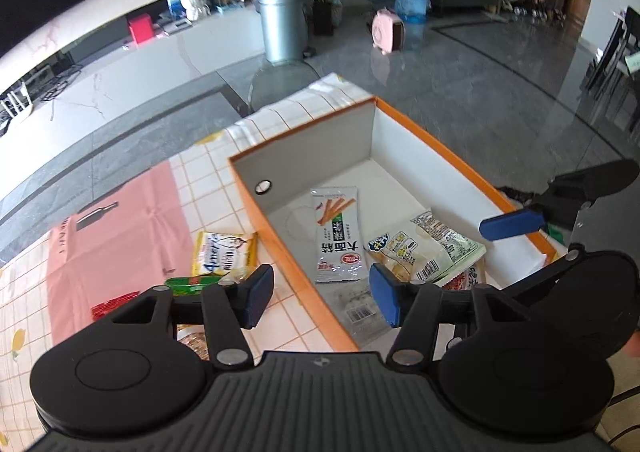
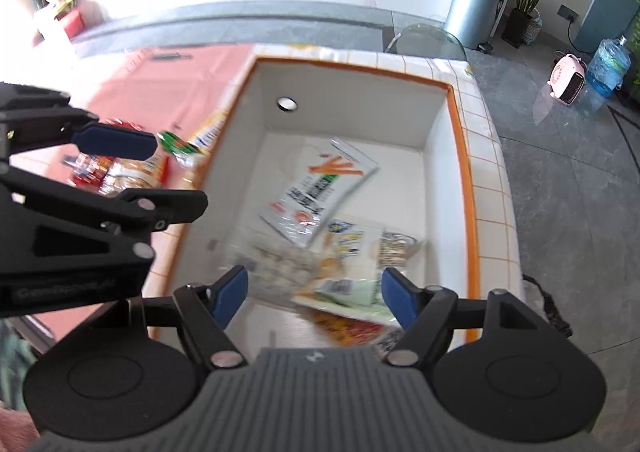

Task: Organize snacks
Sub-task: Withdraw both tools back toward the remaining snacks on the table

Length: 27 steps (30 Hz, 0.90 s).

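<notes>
Both hand-held grippers are hanging released, grasping nothing: left hand-held gripper [image 1: 322,294] is straddling the lower centre of its view across the box wall, right hand-held gripper [image 2: 314,294] is hovering over the box interior at lower centre.

Orange-rimmed box [image 1: 404,119], centre frame, is holding four packets countable, perhaps more underneath: breadstick packet [image 1: 338,234], white-green packet [image 1: 428,250], clear packet [image 1: 356,308], red-orange packet [image 2: 346,326].

Outside, on the tiled surface [image 1: 200,175] at lower left, I am counting about five: yellow packet [image 1: 222,254], green packet [image 1: 190,286], red packet [image 1: 114,304], and two partly hidden.

Judgement: next I should be lowering the left one squarely onto the yellow packet, pinching its edge, lifting clear of the rim.
</notes>
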### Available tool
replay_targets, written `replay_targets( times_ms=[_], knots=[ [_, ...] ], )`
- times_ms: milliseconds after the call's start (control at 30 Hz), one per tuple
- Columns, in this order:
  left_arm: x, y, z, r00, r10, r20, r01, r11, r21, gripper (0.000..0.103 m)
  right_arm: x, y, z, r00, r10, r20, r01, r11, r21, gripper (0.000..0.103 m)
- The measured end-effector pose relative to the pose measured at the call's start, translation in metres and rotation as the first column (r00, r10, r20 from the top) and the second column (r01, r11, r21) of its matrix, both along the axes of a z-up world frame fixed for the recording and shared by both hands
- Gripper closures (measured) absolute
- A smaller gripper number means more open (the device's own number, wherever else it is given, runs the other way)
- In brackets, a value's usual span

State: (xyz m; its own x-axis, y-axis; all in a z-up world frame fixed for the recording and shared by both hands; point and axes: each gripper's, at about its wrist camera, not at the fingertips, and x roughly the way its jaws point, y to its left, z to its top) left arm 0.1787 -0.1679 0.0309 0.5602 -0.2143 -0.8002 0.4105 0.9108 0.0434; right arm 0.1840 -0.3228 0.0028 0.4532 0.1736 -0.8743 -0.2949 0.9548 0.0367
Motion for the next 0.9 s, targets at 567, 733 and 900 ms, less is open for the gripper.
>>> replay_targets(
  times_ms=[567,733,900],
  knots=[
    [-0.105,0.129,0.018,0.951,0.271,0.147,-0.265,0.962,-0.064,0.029,-0.119,0.085,0.011,0.951,-0.171,0.257,0.131,0.977,0.168,0.023],
    [-0.119,0.163,0.003,0.931,0.339,0.138,-0.33,0.94,-0.084,0.029,-0.138,0.115,-0.004,0.933,-0.214,0.288,0.156,0.965,0.209,0.023],
    [-0.124,0.192,-0.011,0.917,0.381,0.116,-0.366,0.921,-0.136,0.028,-0.147,0.142,-0.018,0.926,-0.218,0.308,0.163,0.967,0.194,0.023]
  ],
)
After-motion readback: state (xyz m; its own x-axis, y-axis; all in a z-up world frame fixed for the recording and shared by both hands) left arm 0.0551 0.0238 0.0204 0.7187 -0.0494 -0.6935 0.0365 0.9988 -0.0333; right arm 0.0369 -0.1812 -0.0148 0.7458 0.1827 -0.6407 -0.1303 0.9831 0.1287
